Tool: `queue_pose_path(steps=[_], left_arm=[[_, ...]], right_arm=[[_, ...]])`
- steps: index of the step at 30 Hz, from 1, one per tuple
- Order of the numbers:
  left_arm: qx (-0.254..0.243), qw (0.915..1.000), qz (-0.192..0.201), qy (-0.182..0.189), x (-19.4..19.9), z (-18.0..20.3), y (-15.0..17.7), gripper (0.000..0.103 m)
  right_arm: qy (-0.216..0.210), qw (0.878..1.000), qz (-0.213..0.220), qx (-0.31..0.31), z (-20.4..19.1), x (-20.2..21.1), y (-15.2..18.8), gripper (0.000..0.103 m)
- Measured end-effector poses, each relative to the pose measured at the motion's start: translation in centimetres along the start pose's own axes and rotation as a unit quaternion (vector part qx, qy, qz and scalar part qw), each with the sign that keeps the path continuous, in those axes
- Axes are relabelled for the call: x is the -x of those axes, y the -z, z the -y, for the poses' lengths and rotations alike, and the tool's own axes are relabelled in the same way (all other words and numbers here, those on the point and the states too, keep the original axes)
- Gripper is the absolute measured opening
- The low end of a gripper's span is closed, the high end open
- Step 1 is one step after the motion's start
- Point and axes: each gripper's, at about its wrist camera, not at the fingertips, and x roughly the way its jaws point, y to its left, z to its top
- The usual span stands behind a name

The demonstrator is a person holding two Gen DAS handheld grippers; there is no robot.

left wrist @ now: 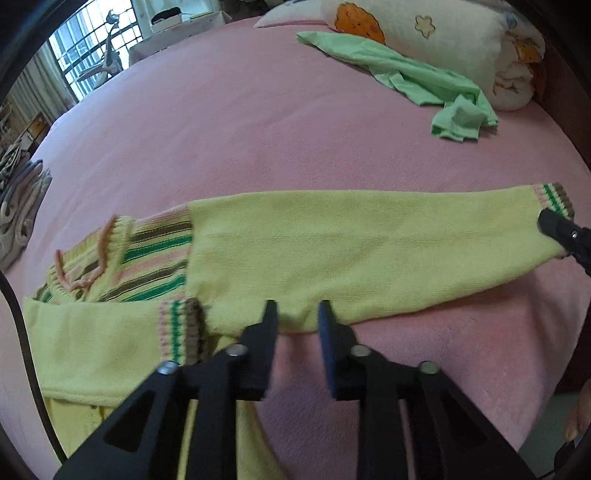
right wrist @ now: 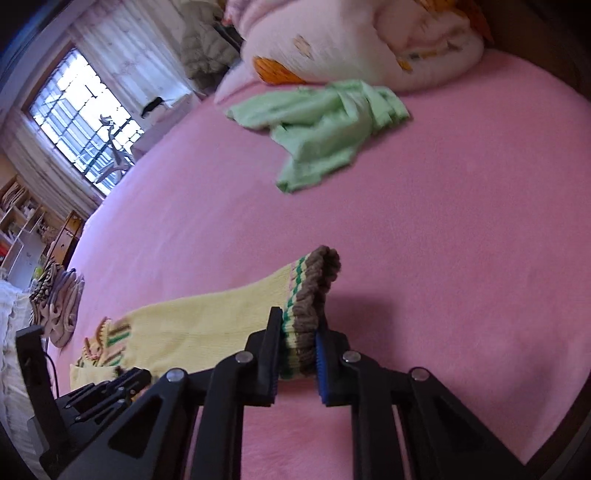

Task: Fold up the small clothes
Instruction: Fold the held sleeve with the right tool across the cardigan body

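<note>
two grippers are at work on one yellow knitted sweater [left wrist: 332,240] spread on a pink bedsheet [left wrist: 221,129]. landmark is the sweater. its striped chest panel [left wrist: 155,258] in green, brown and pink sits at the collar end, with a pink drawstring [left wrist: 99,254] looped over the neckline. one long sleeve [left wrist: 388,236] lies stretched flat out from the body, ending in a striped cuff [left wrist: 554,199]. the other sleeve is folded across the body, its cuff [left wrist: 181,328] lying just below the chest panel.

left gripper [left wrist: 297,314] is tipped down at the near edge of the stretched sleeve, close to the armpit. its fingertips straddle the sleeve's lower edge with a gap between them, and no fabric looks pinched. jaws partly apart, not gripping, as far as the blurred left wrist view shows.

right gripper [right wrist: 297,332] is at the far sleeve end, clamped on the striped cuff [right wrist: 306,314], brown ribbing bunched between the black pad and the blue pad. the cuff is lifted a little off the sheet and ruffled. in the left wrist view only this gripper's tip [left wrist: 554,225] shows, on the cuff.

a crumpled light green garment [left wrist: 413,85] lies well beyond the sweater, beside a white pillow with orange print [left wrist: 424,33]. a small pile of grey and pale clothes [left wrist: 18,214] sits past the collar end at the bed edge. barred window [right wrist: 81,129] is behind that pile.
</note>
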Motion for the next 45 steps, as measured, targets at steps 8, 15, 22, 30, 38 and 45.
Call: queue_pose_path(steps=[8, 15, 22, 30, 38, 45], left_arm=[[0.065, 0.9954, 0.057, -0.042, 7.9, -8.4, 1.7, 0.042], [0.153, 0.9811, 0.06, -0.102, 11.8, -18.3, 5.1, 0.042], [0.23, 0.9632, 0.073, -0.119, 14.1, -27.2, 9.7, 0.043], [0.28, 0.9497, 0.059, -0.128, 13.1, -33.2, 14.5, 0.043], [0.308, 0.9415, 0.03, -0.134, 10.6, -36.4, 17.7, 0.043], [0.311, 0.9419, 0.031, -0.123, 9.9, -37.1, 18.2, 0.043]], right_arm=[[-0.073, 0.988, 0.059, 0.12, -10.7, 5.8, -2.2, 0.015], [-0.127, 0.965, 0.065, 0.221, -22.2, 6.7, -0.1, 0.014], [-0.182, 0.94, 0.014, 0.287, -32.3, 4.8, 6.1, 0.013], [-0.195, 0.919, -0.054, 0.338, -40.6, -0.2, 13.7, 0.01], [-0.171, 0.9, -0.106, 0.386, -44.9, -5.1, 19.1, 0.007], [-0.16, 0.906, -0.089, 0.382, -41.5, -2.5, 18.1, 0.037]])
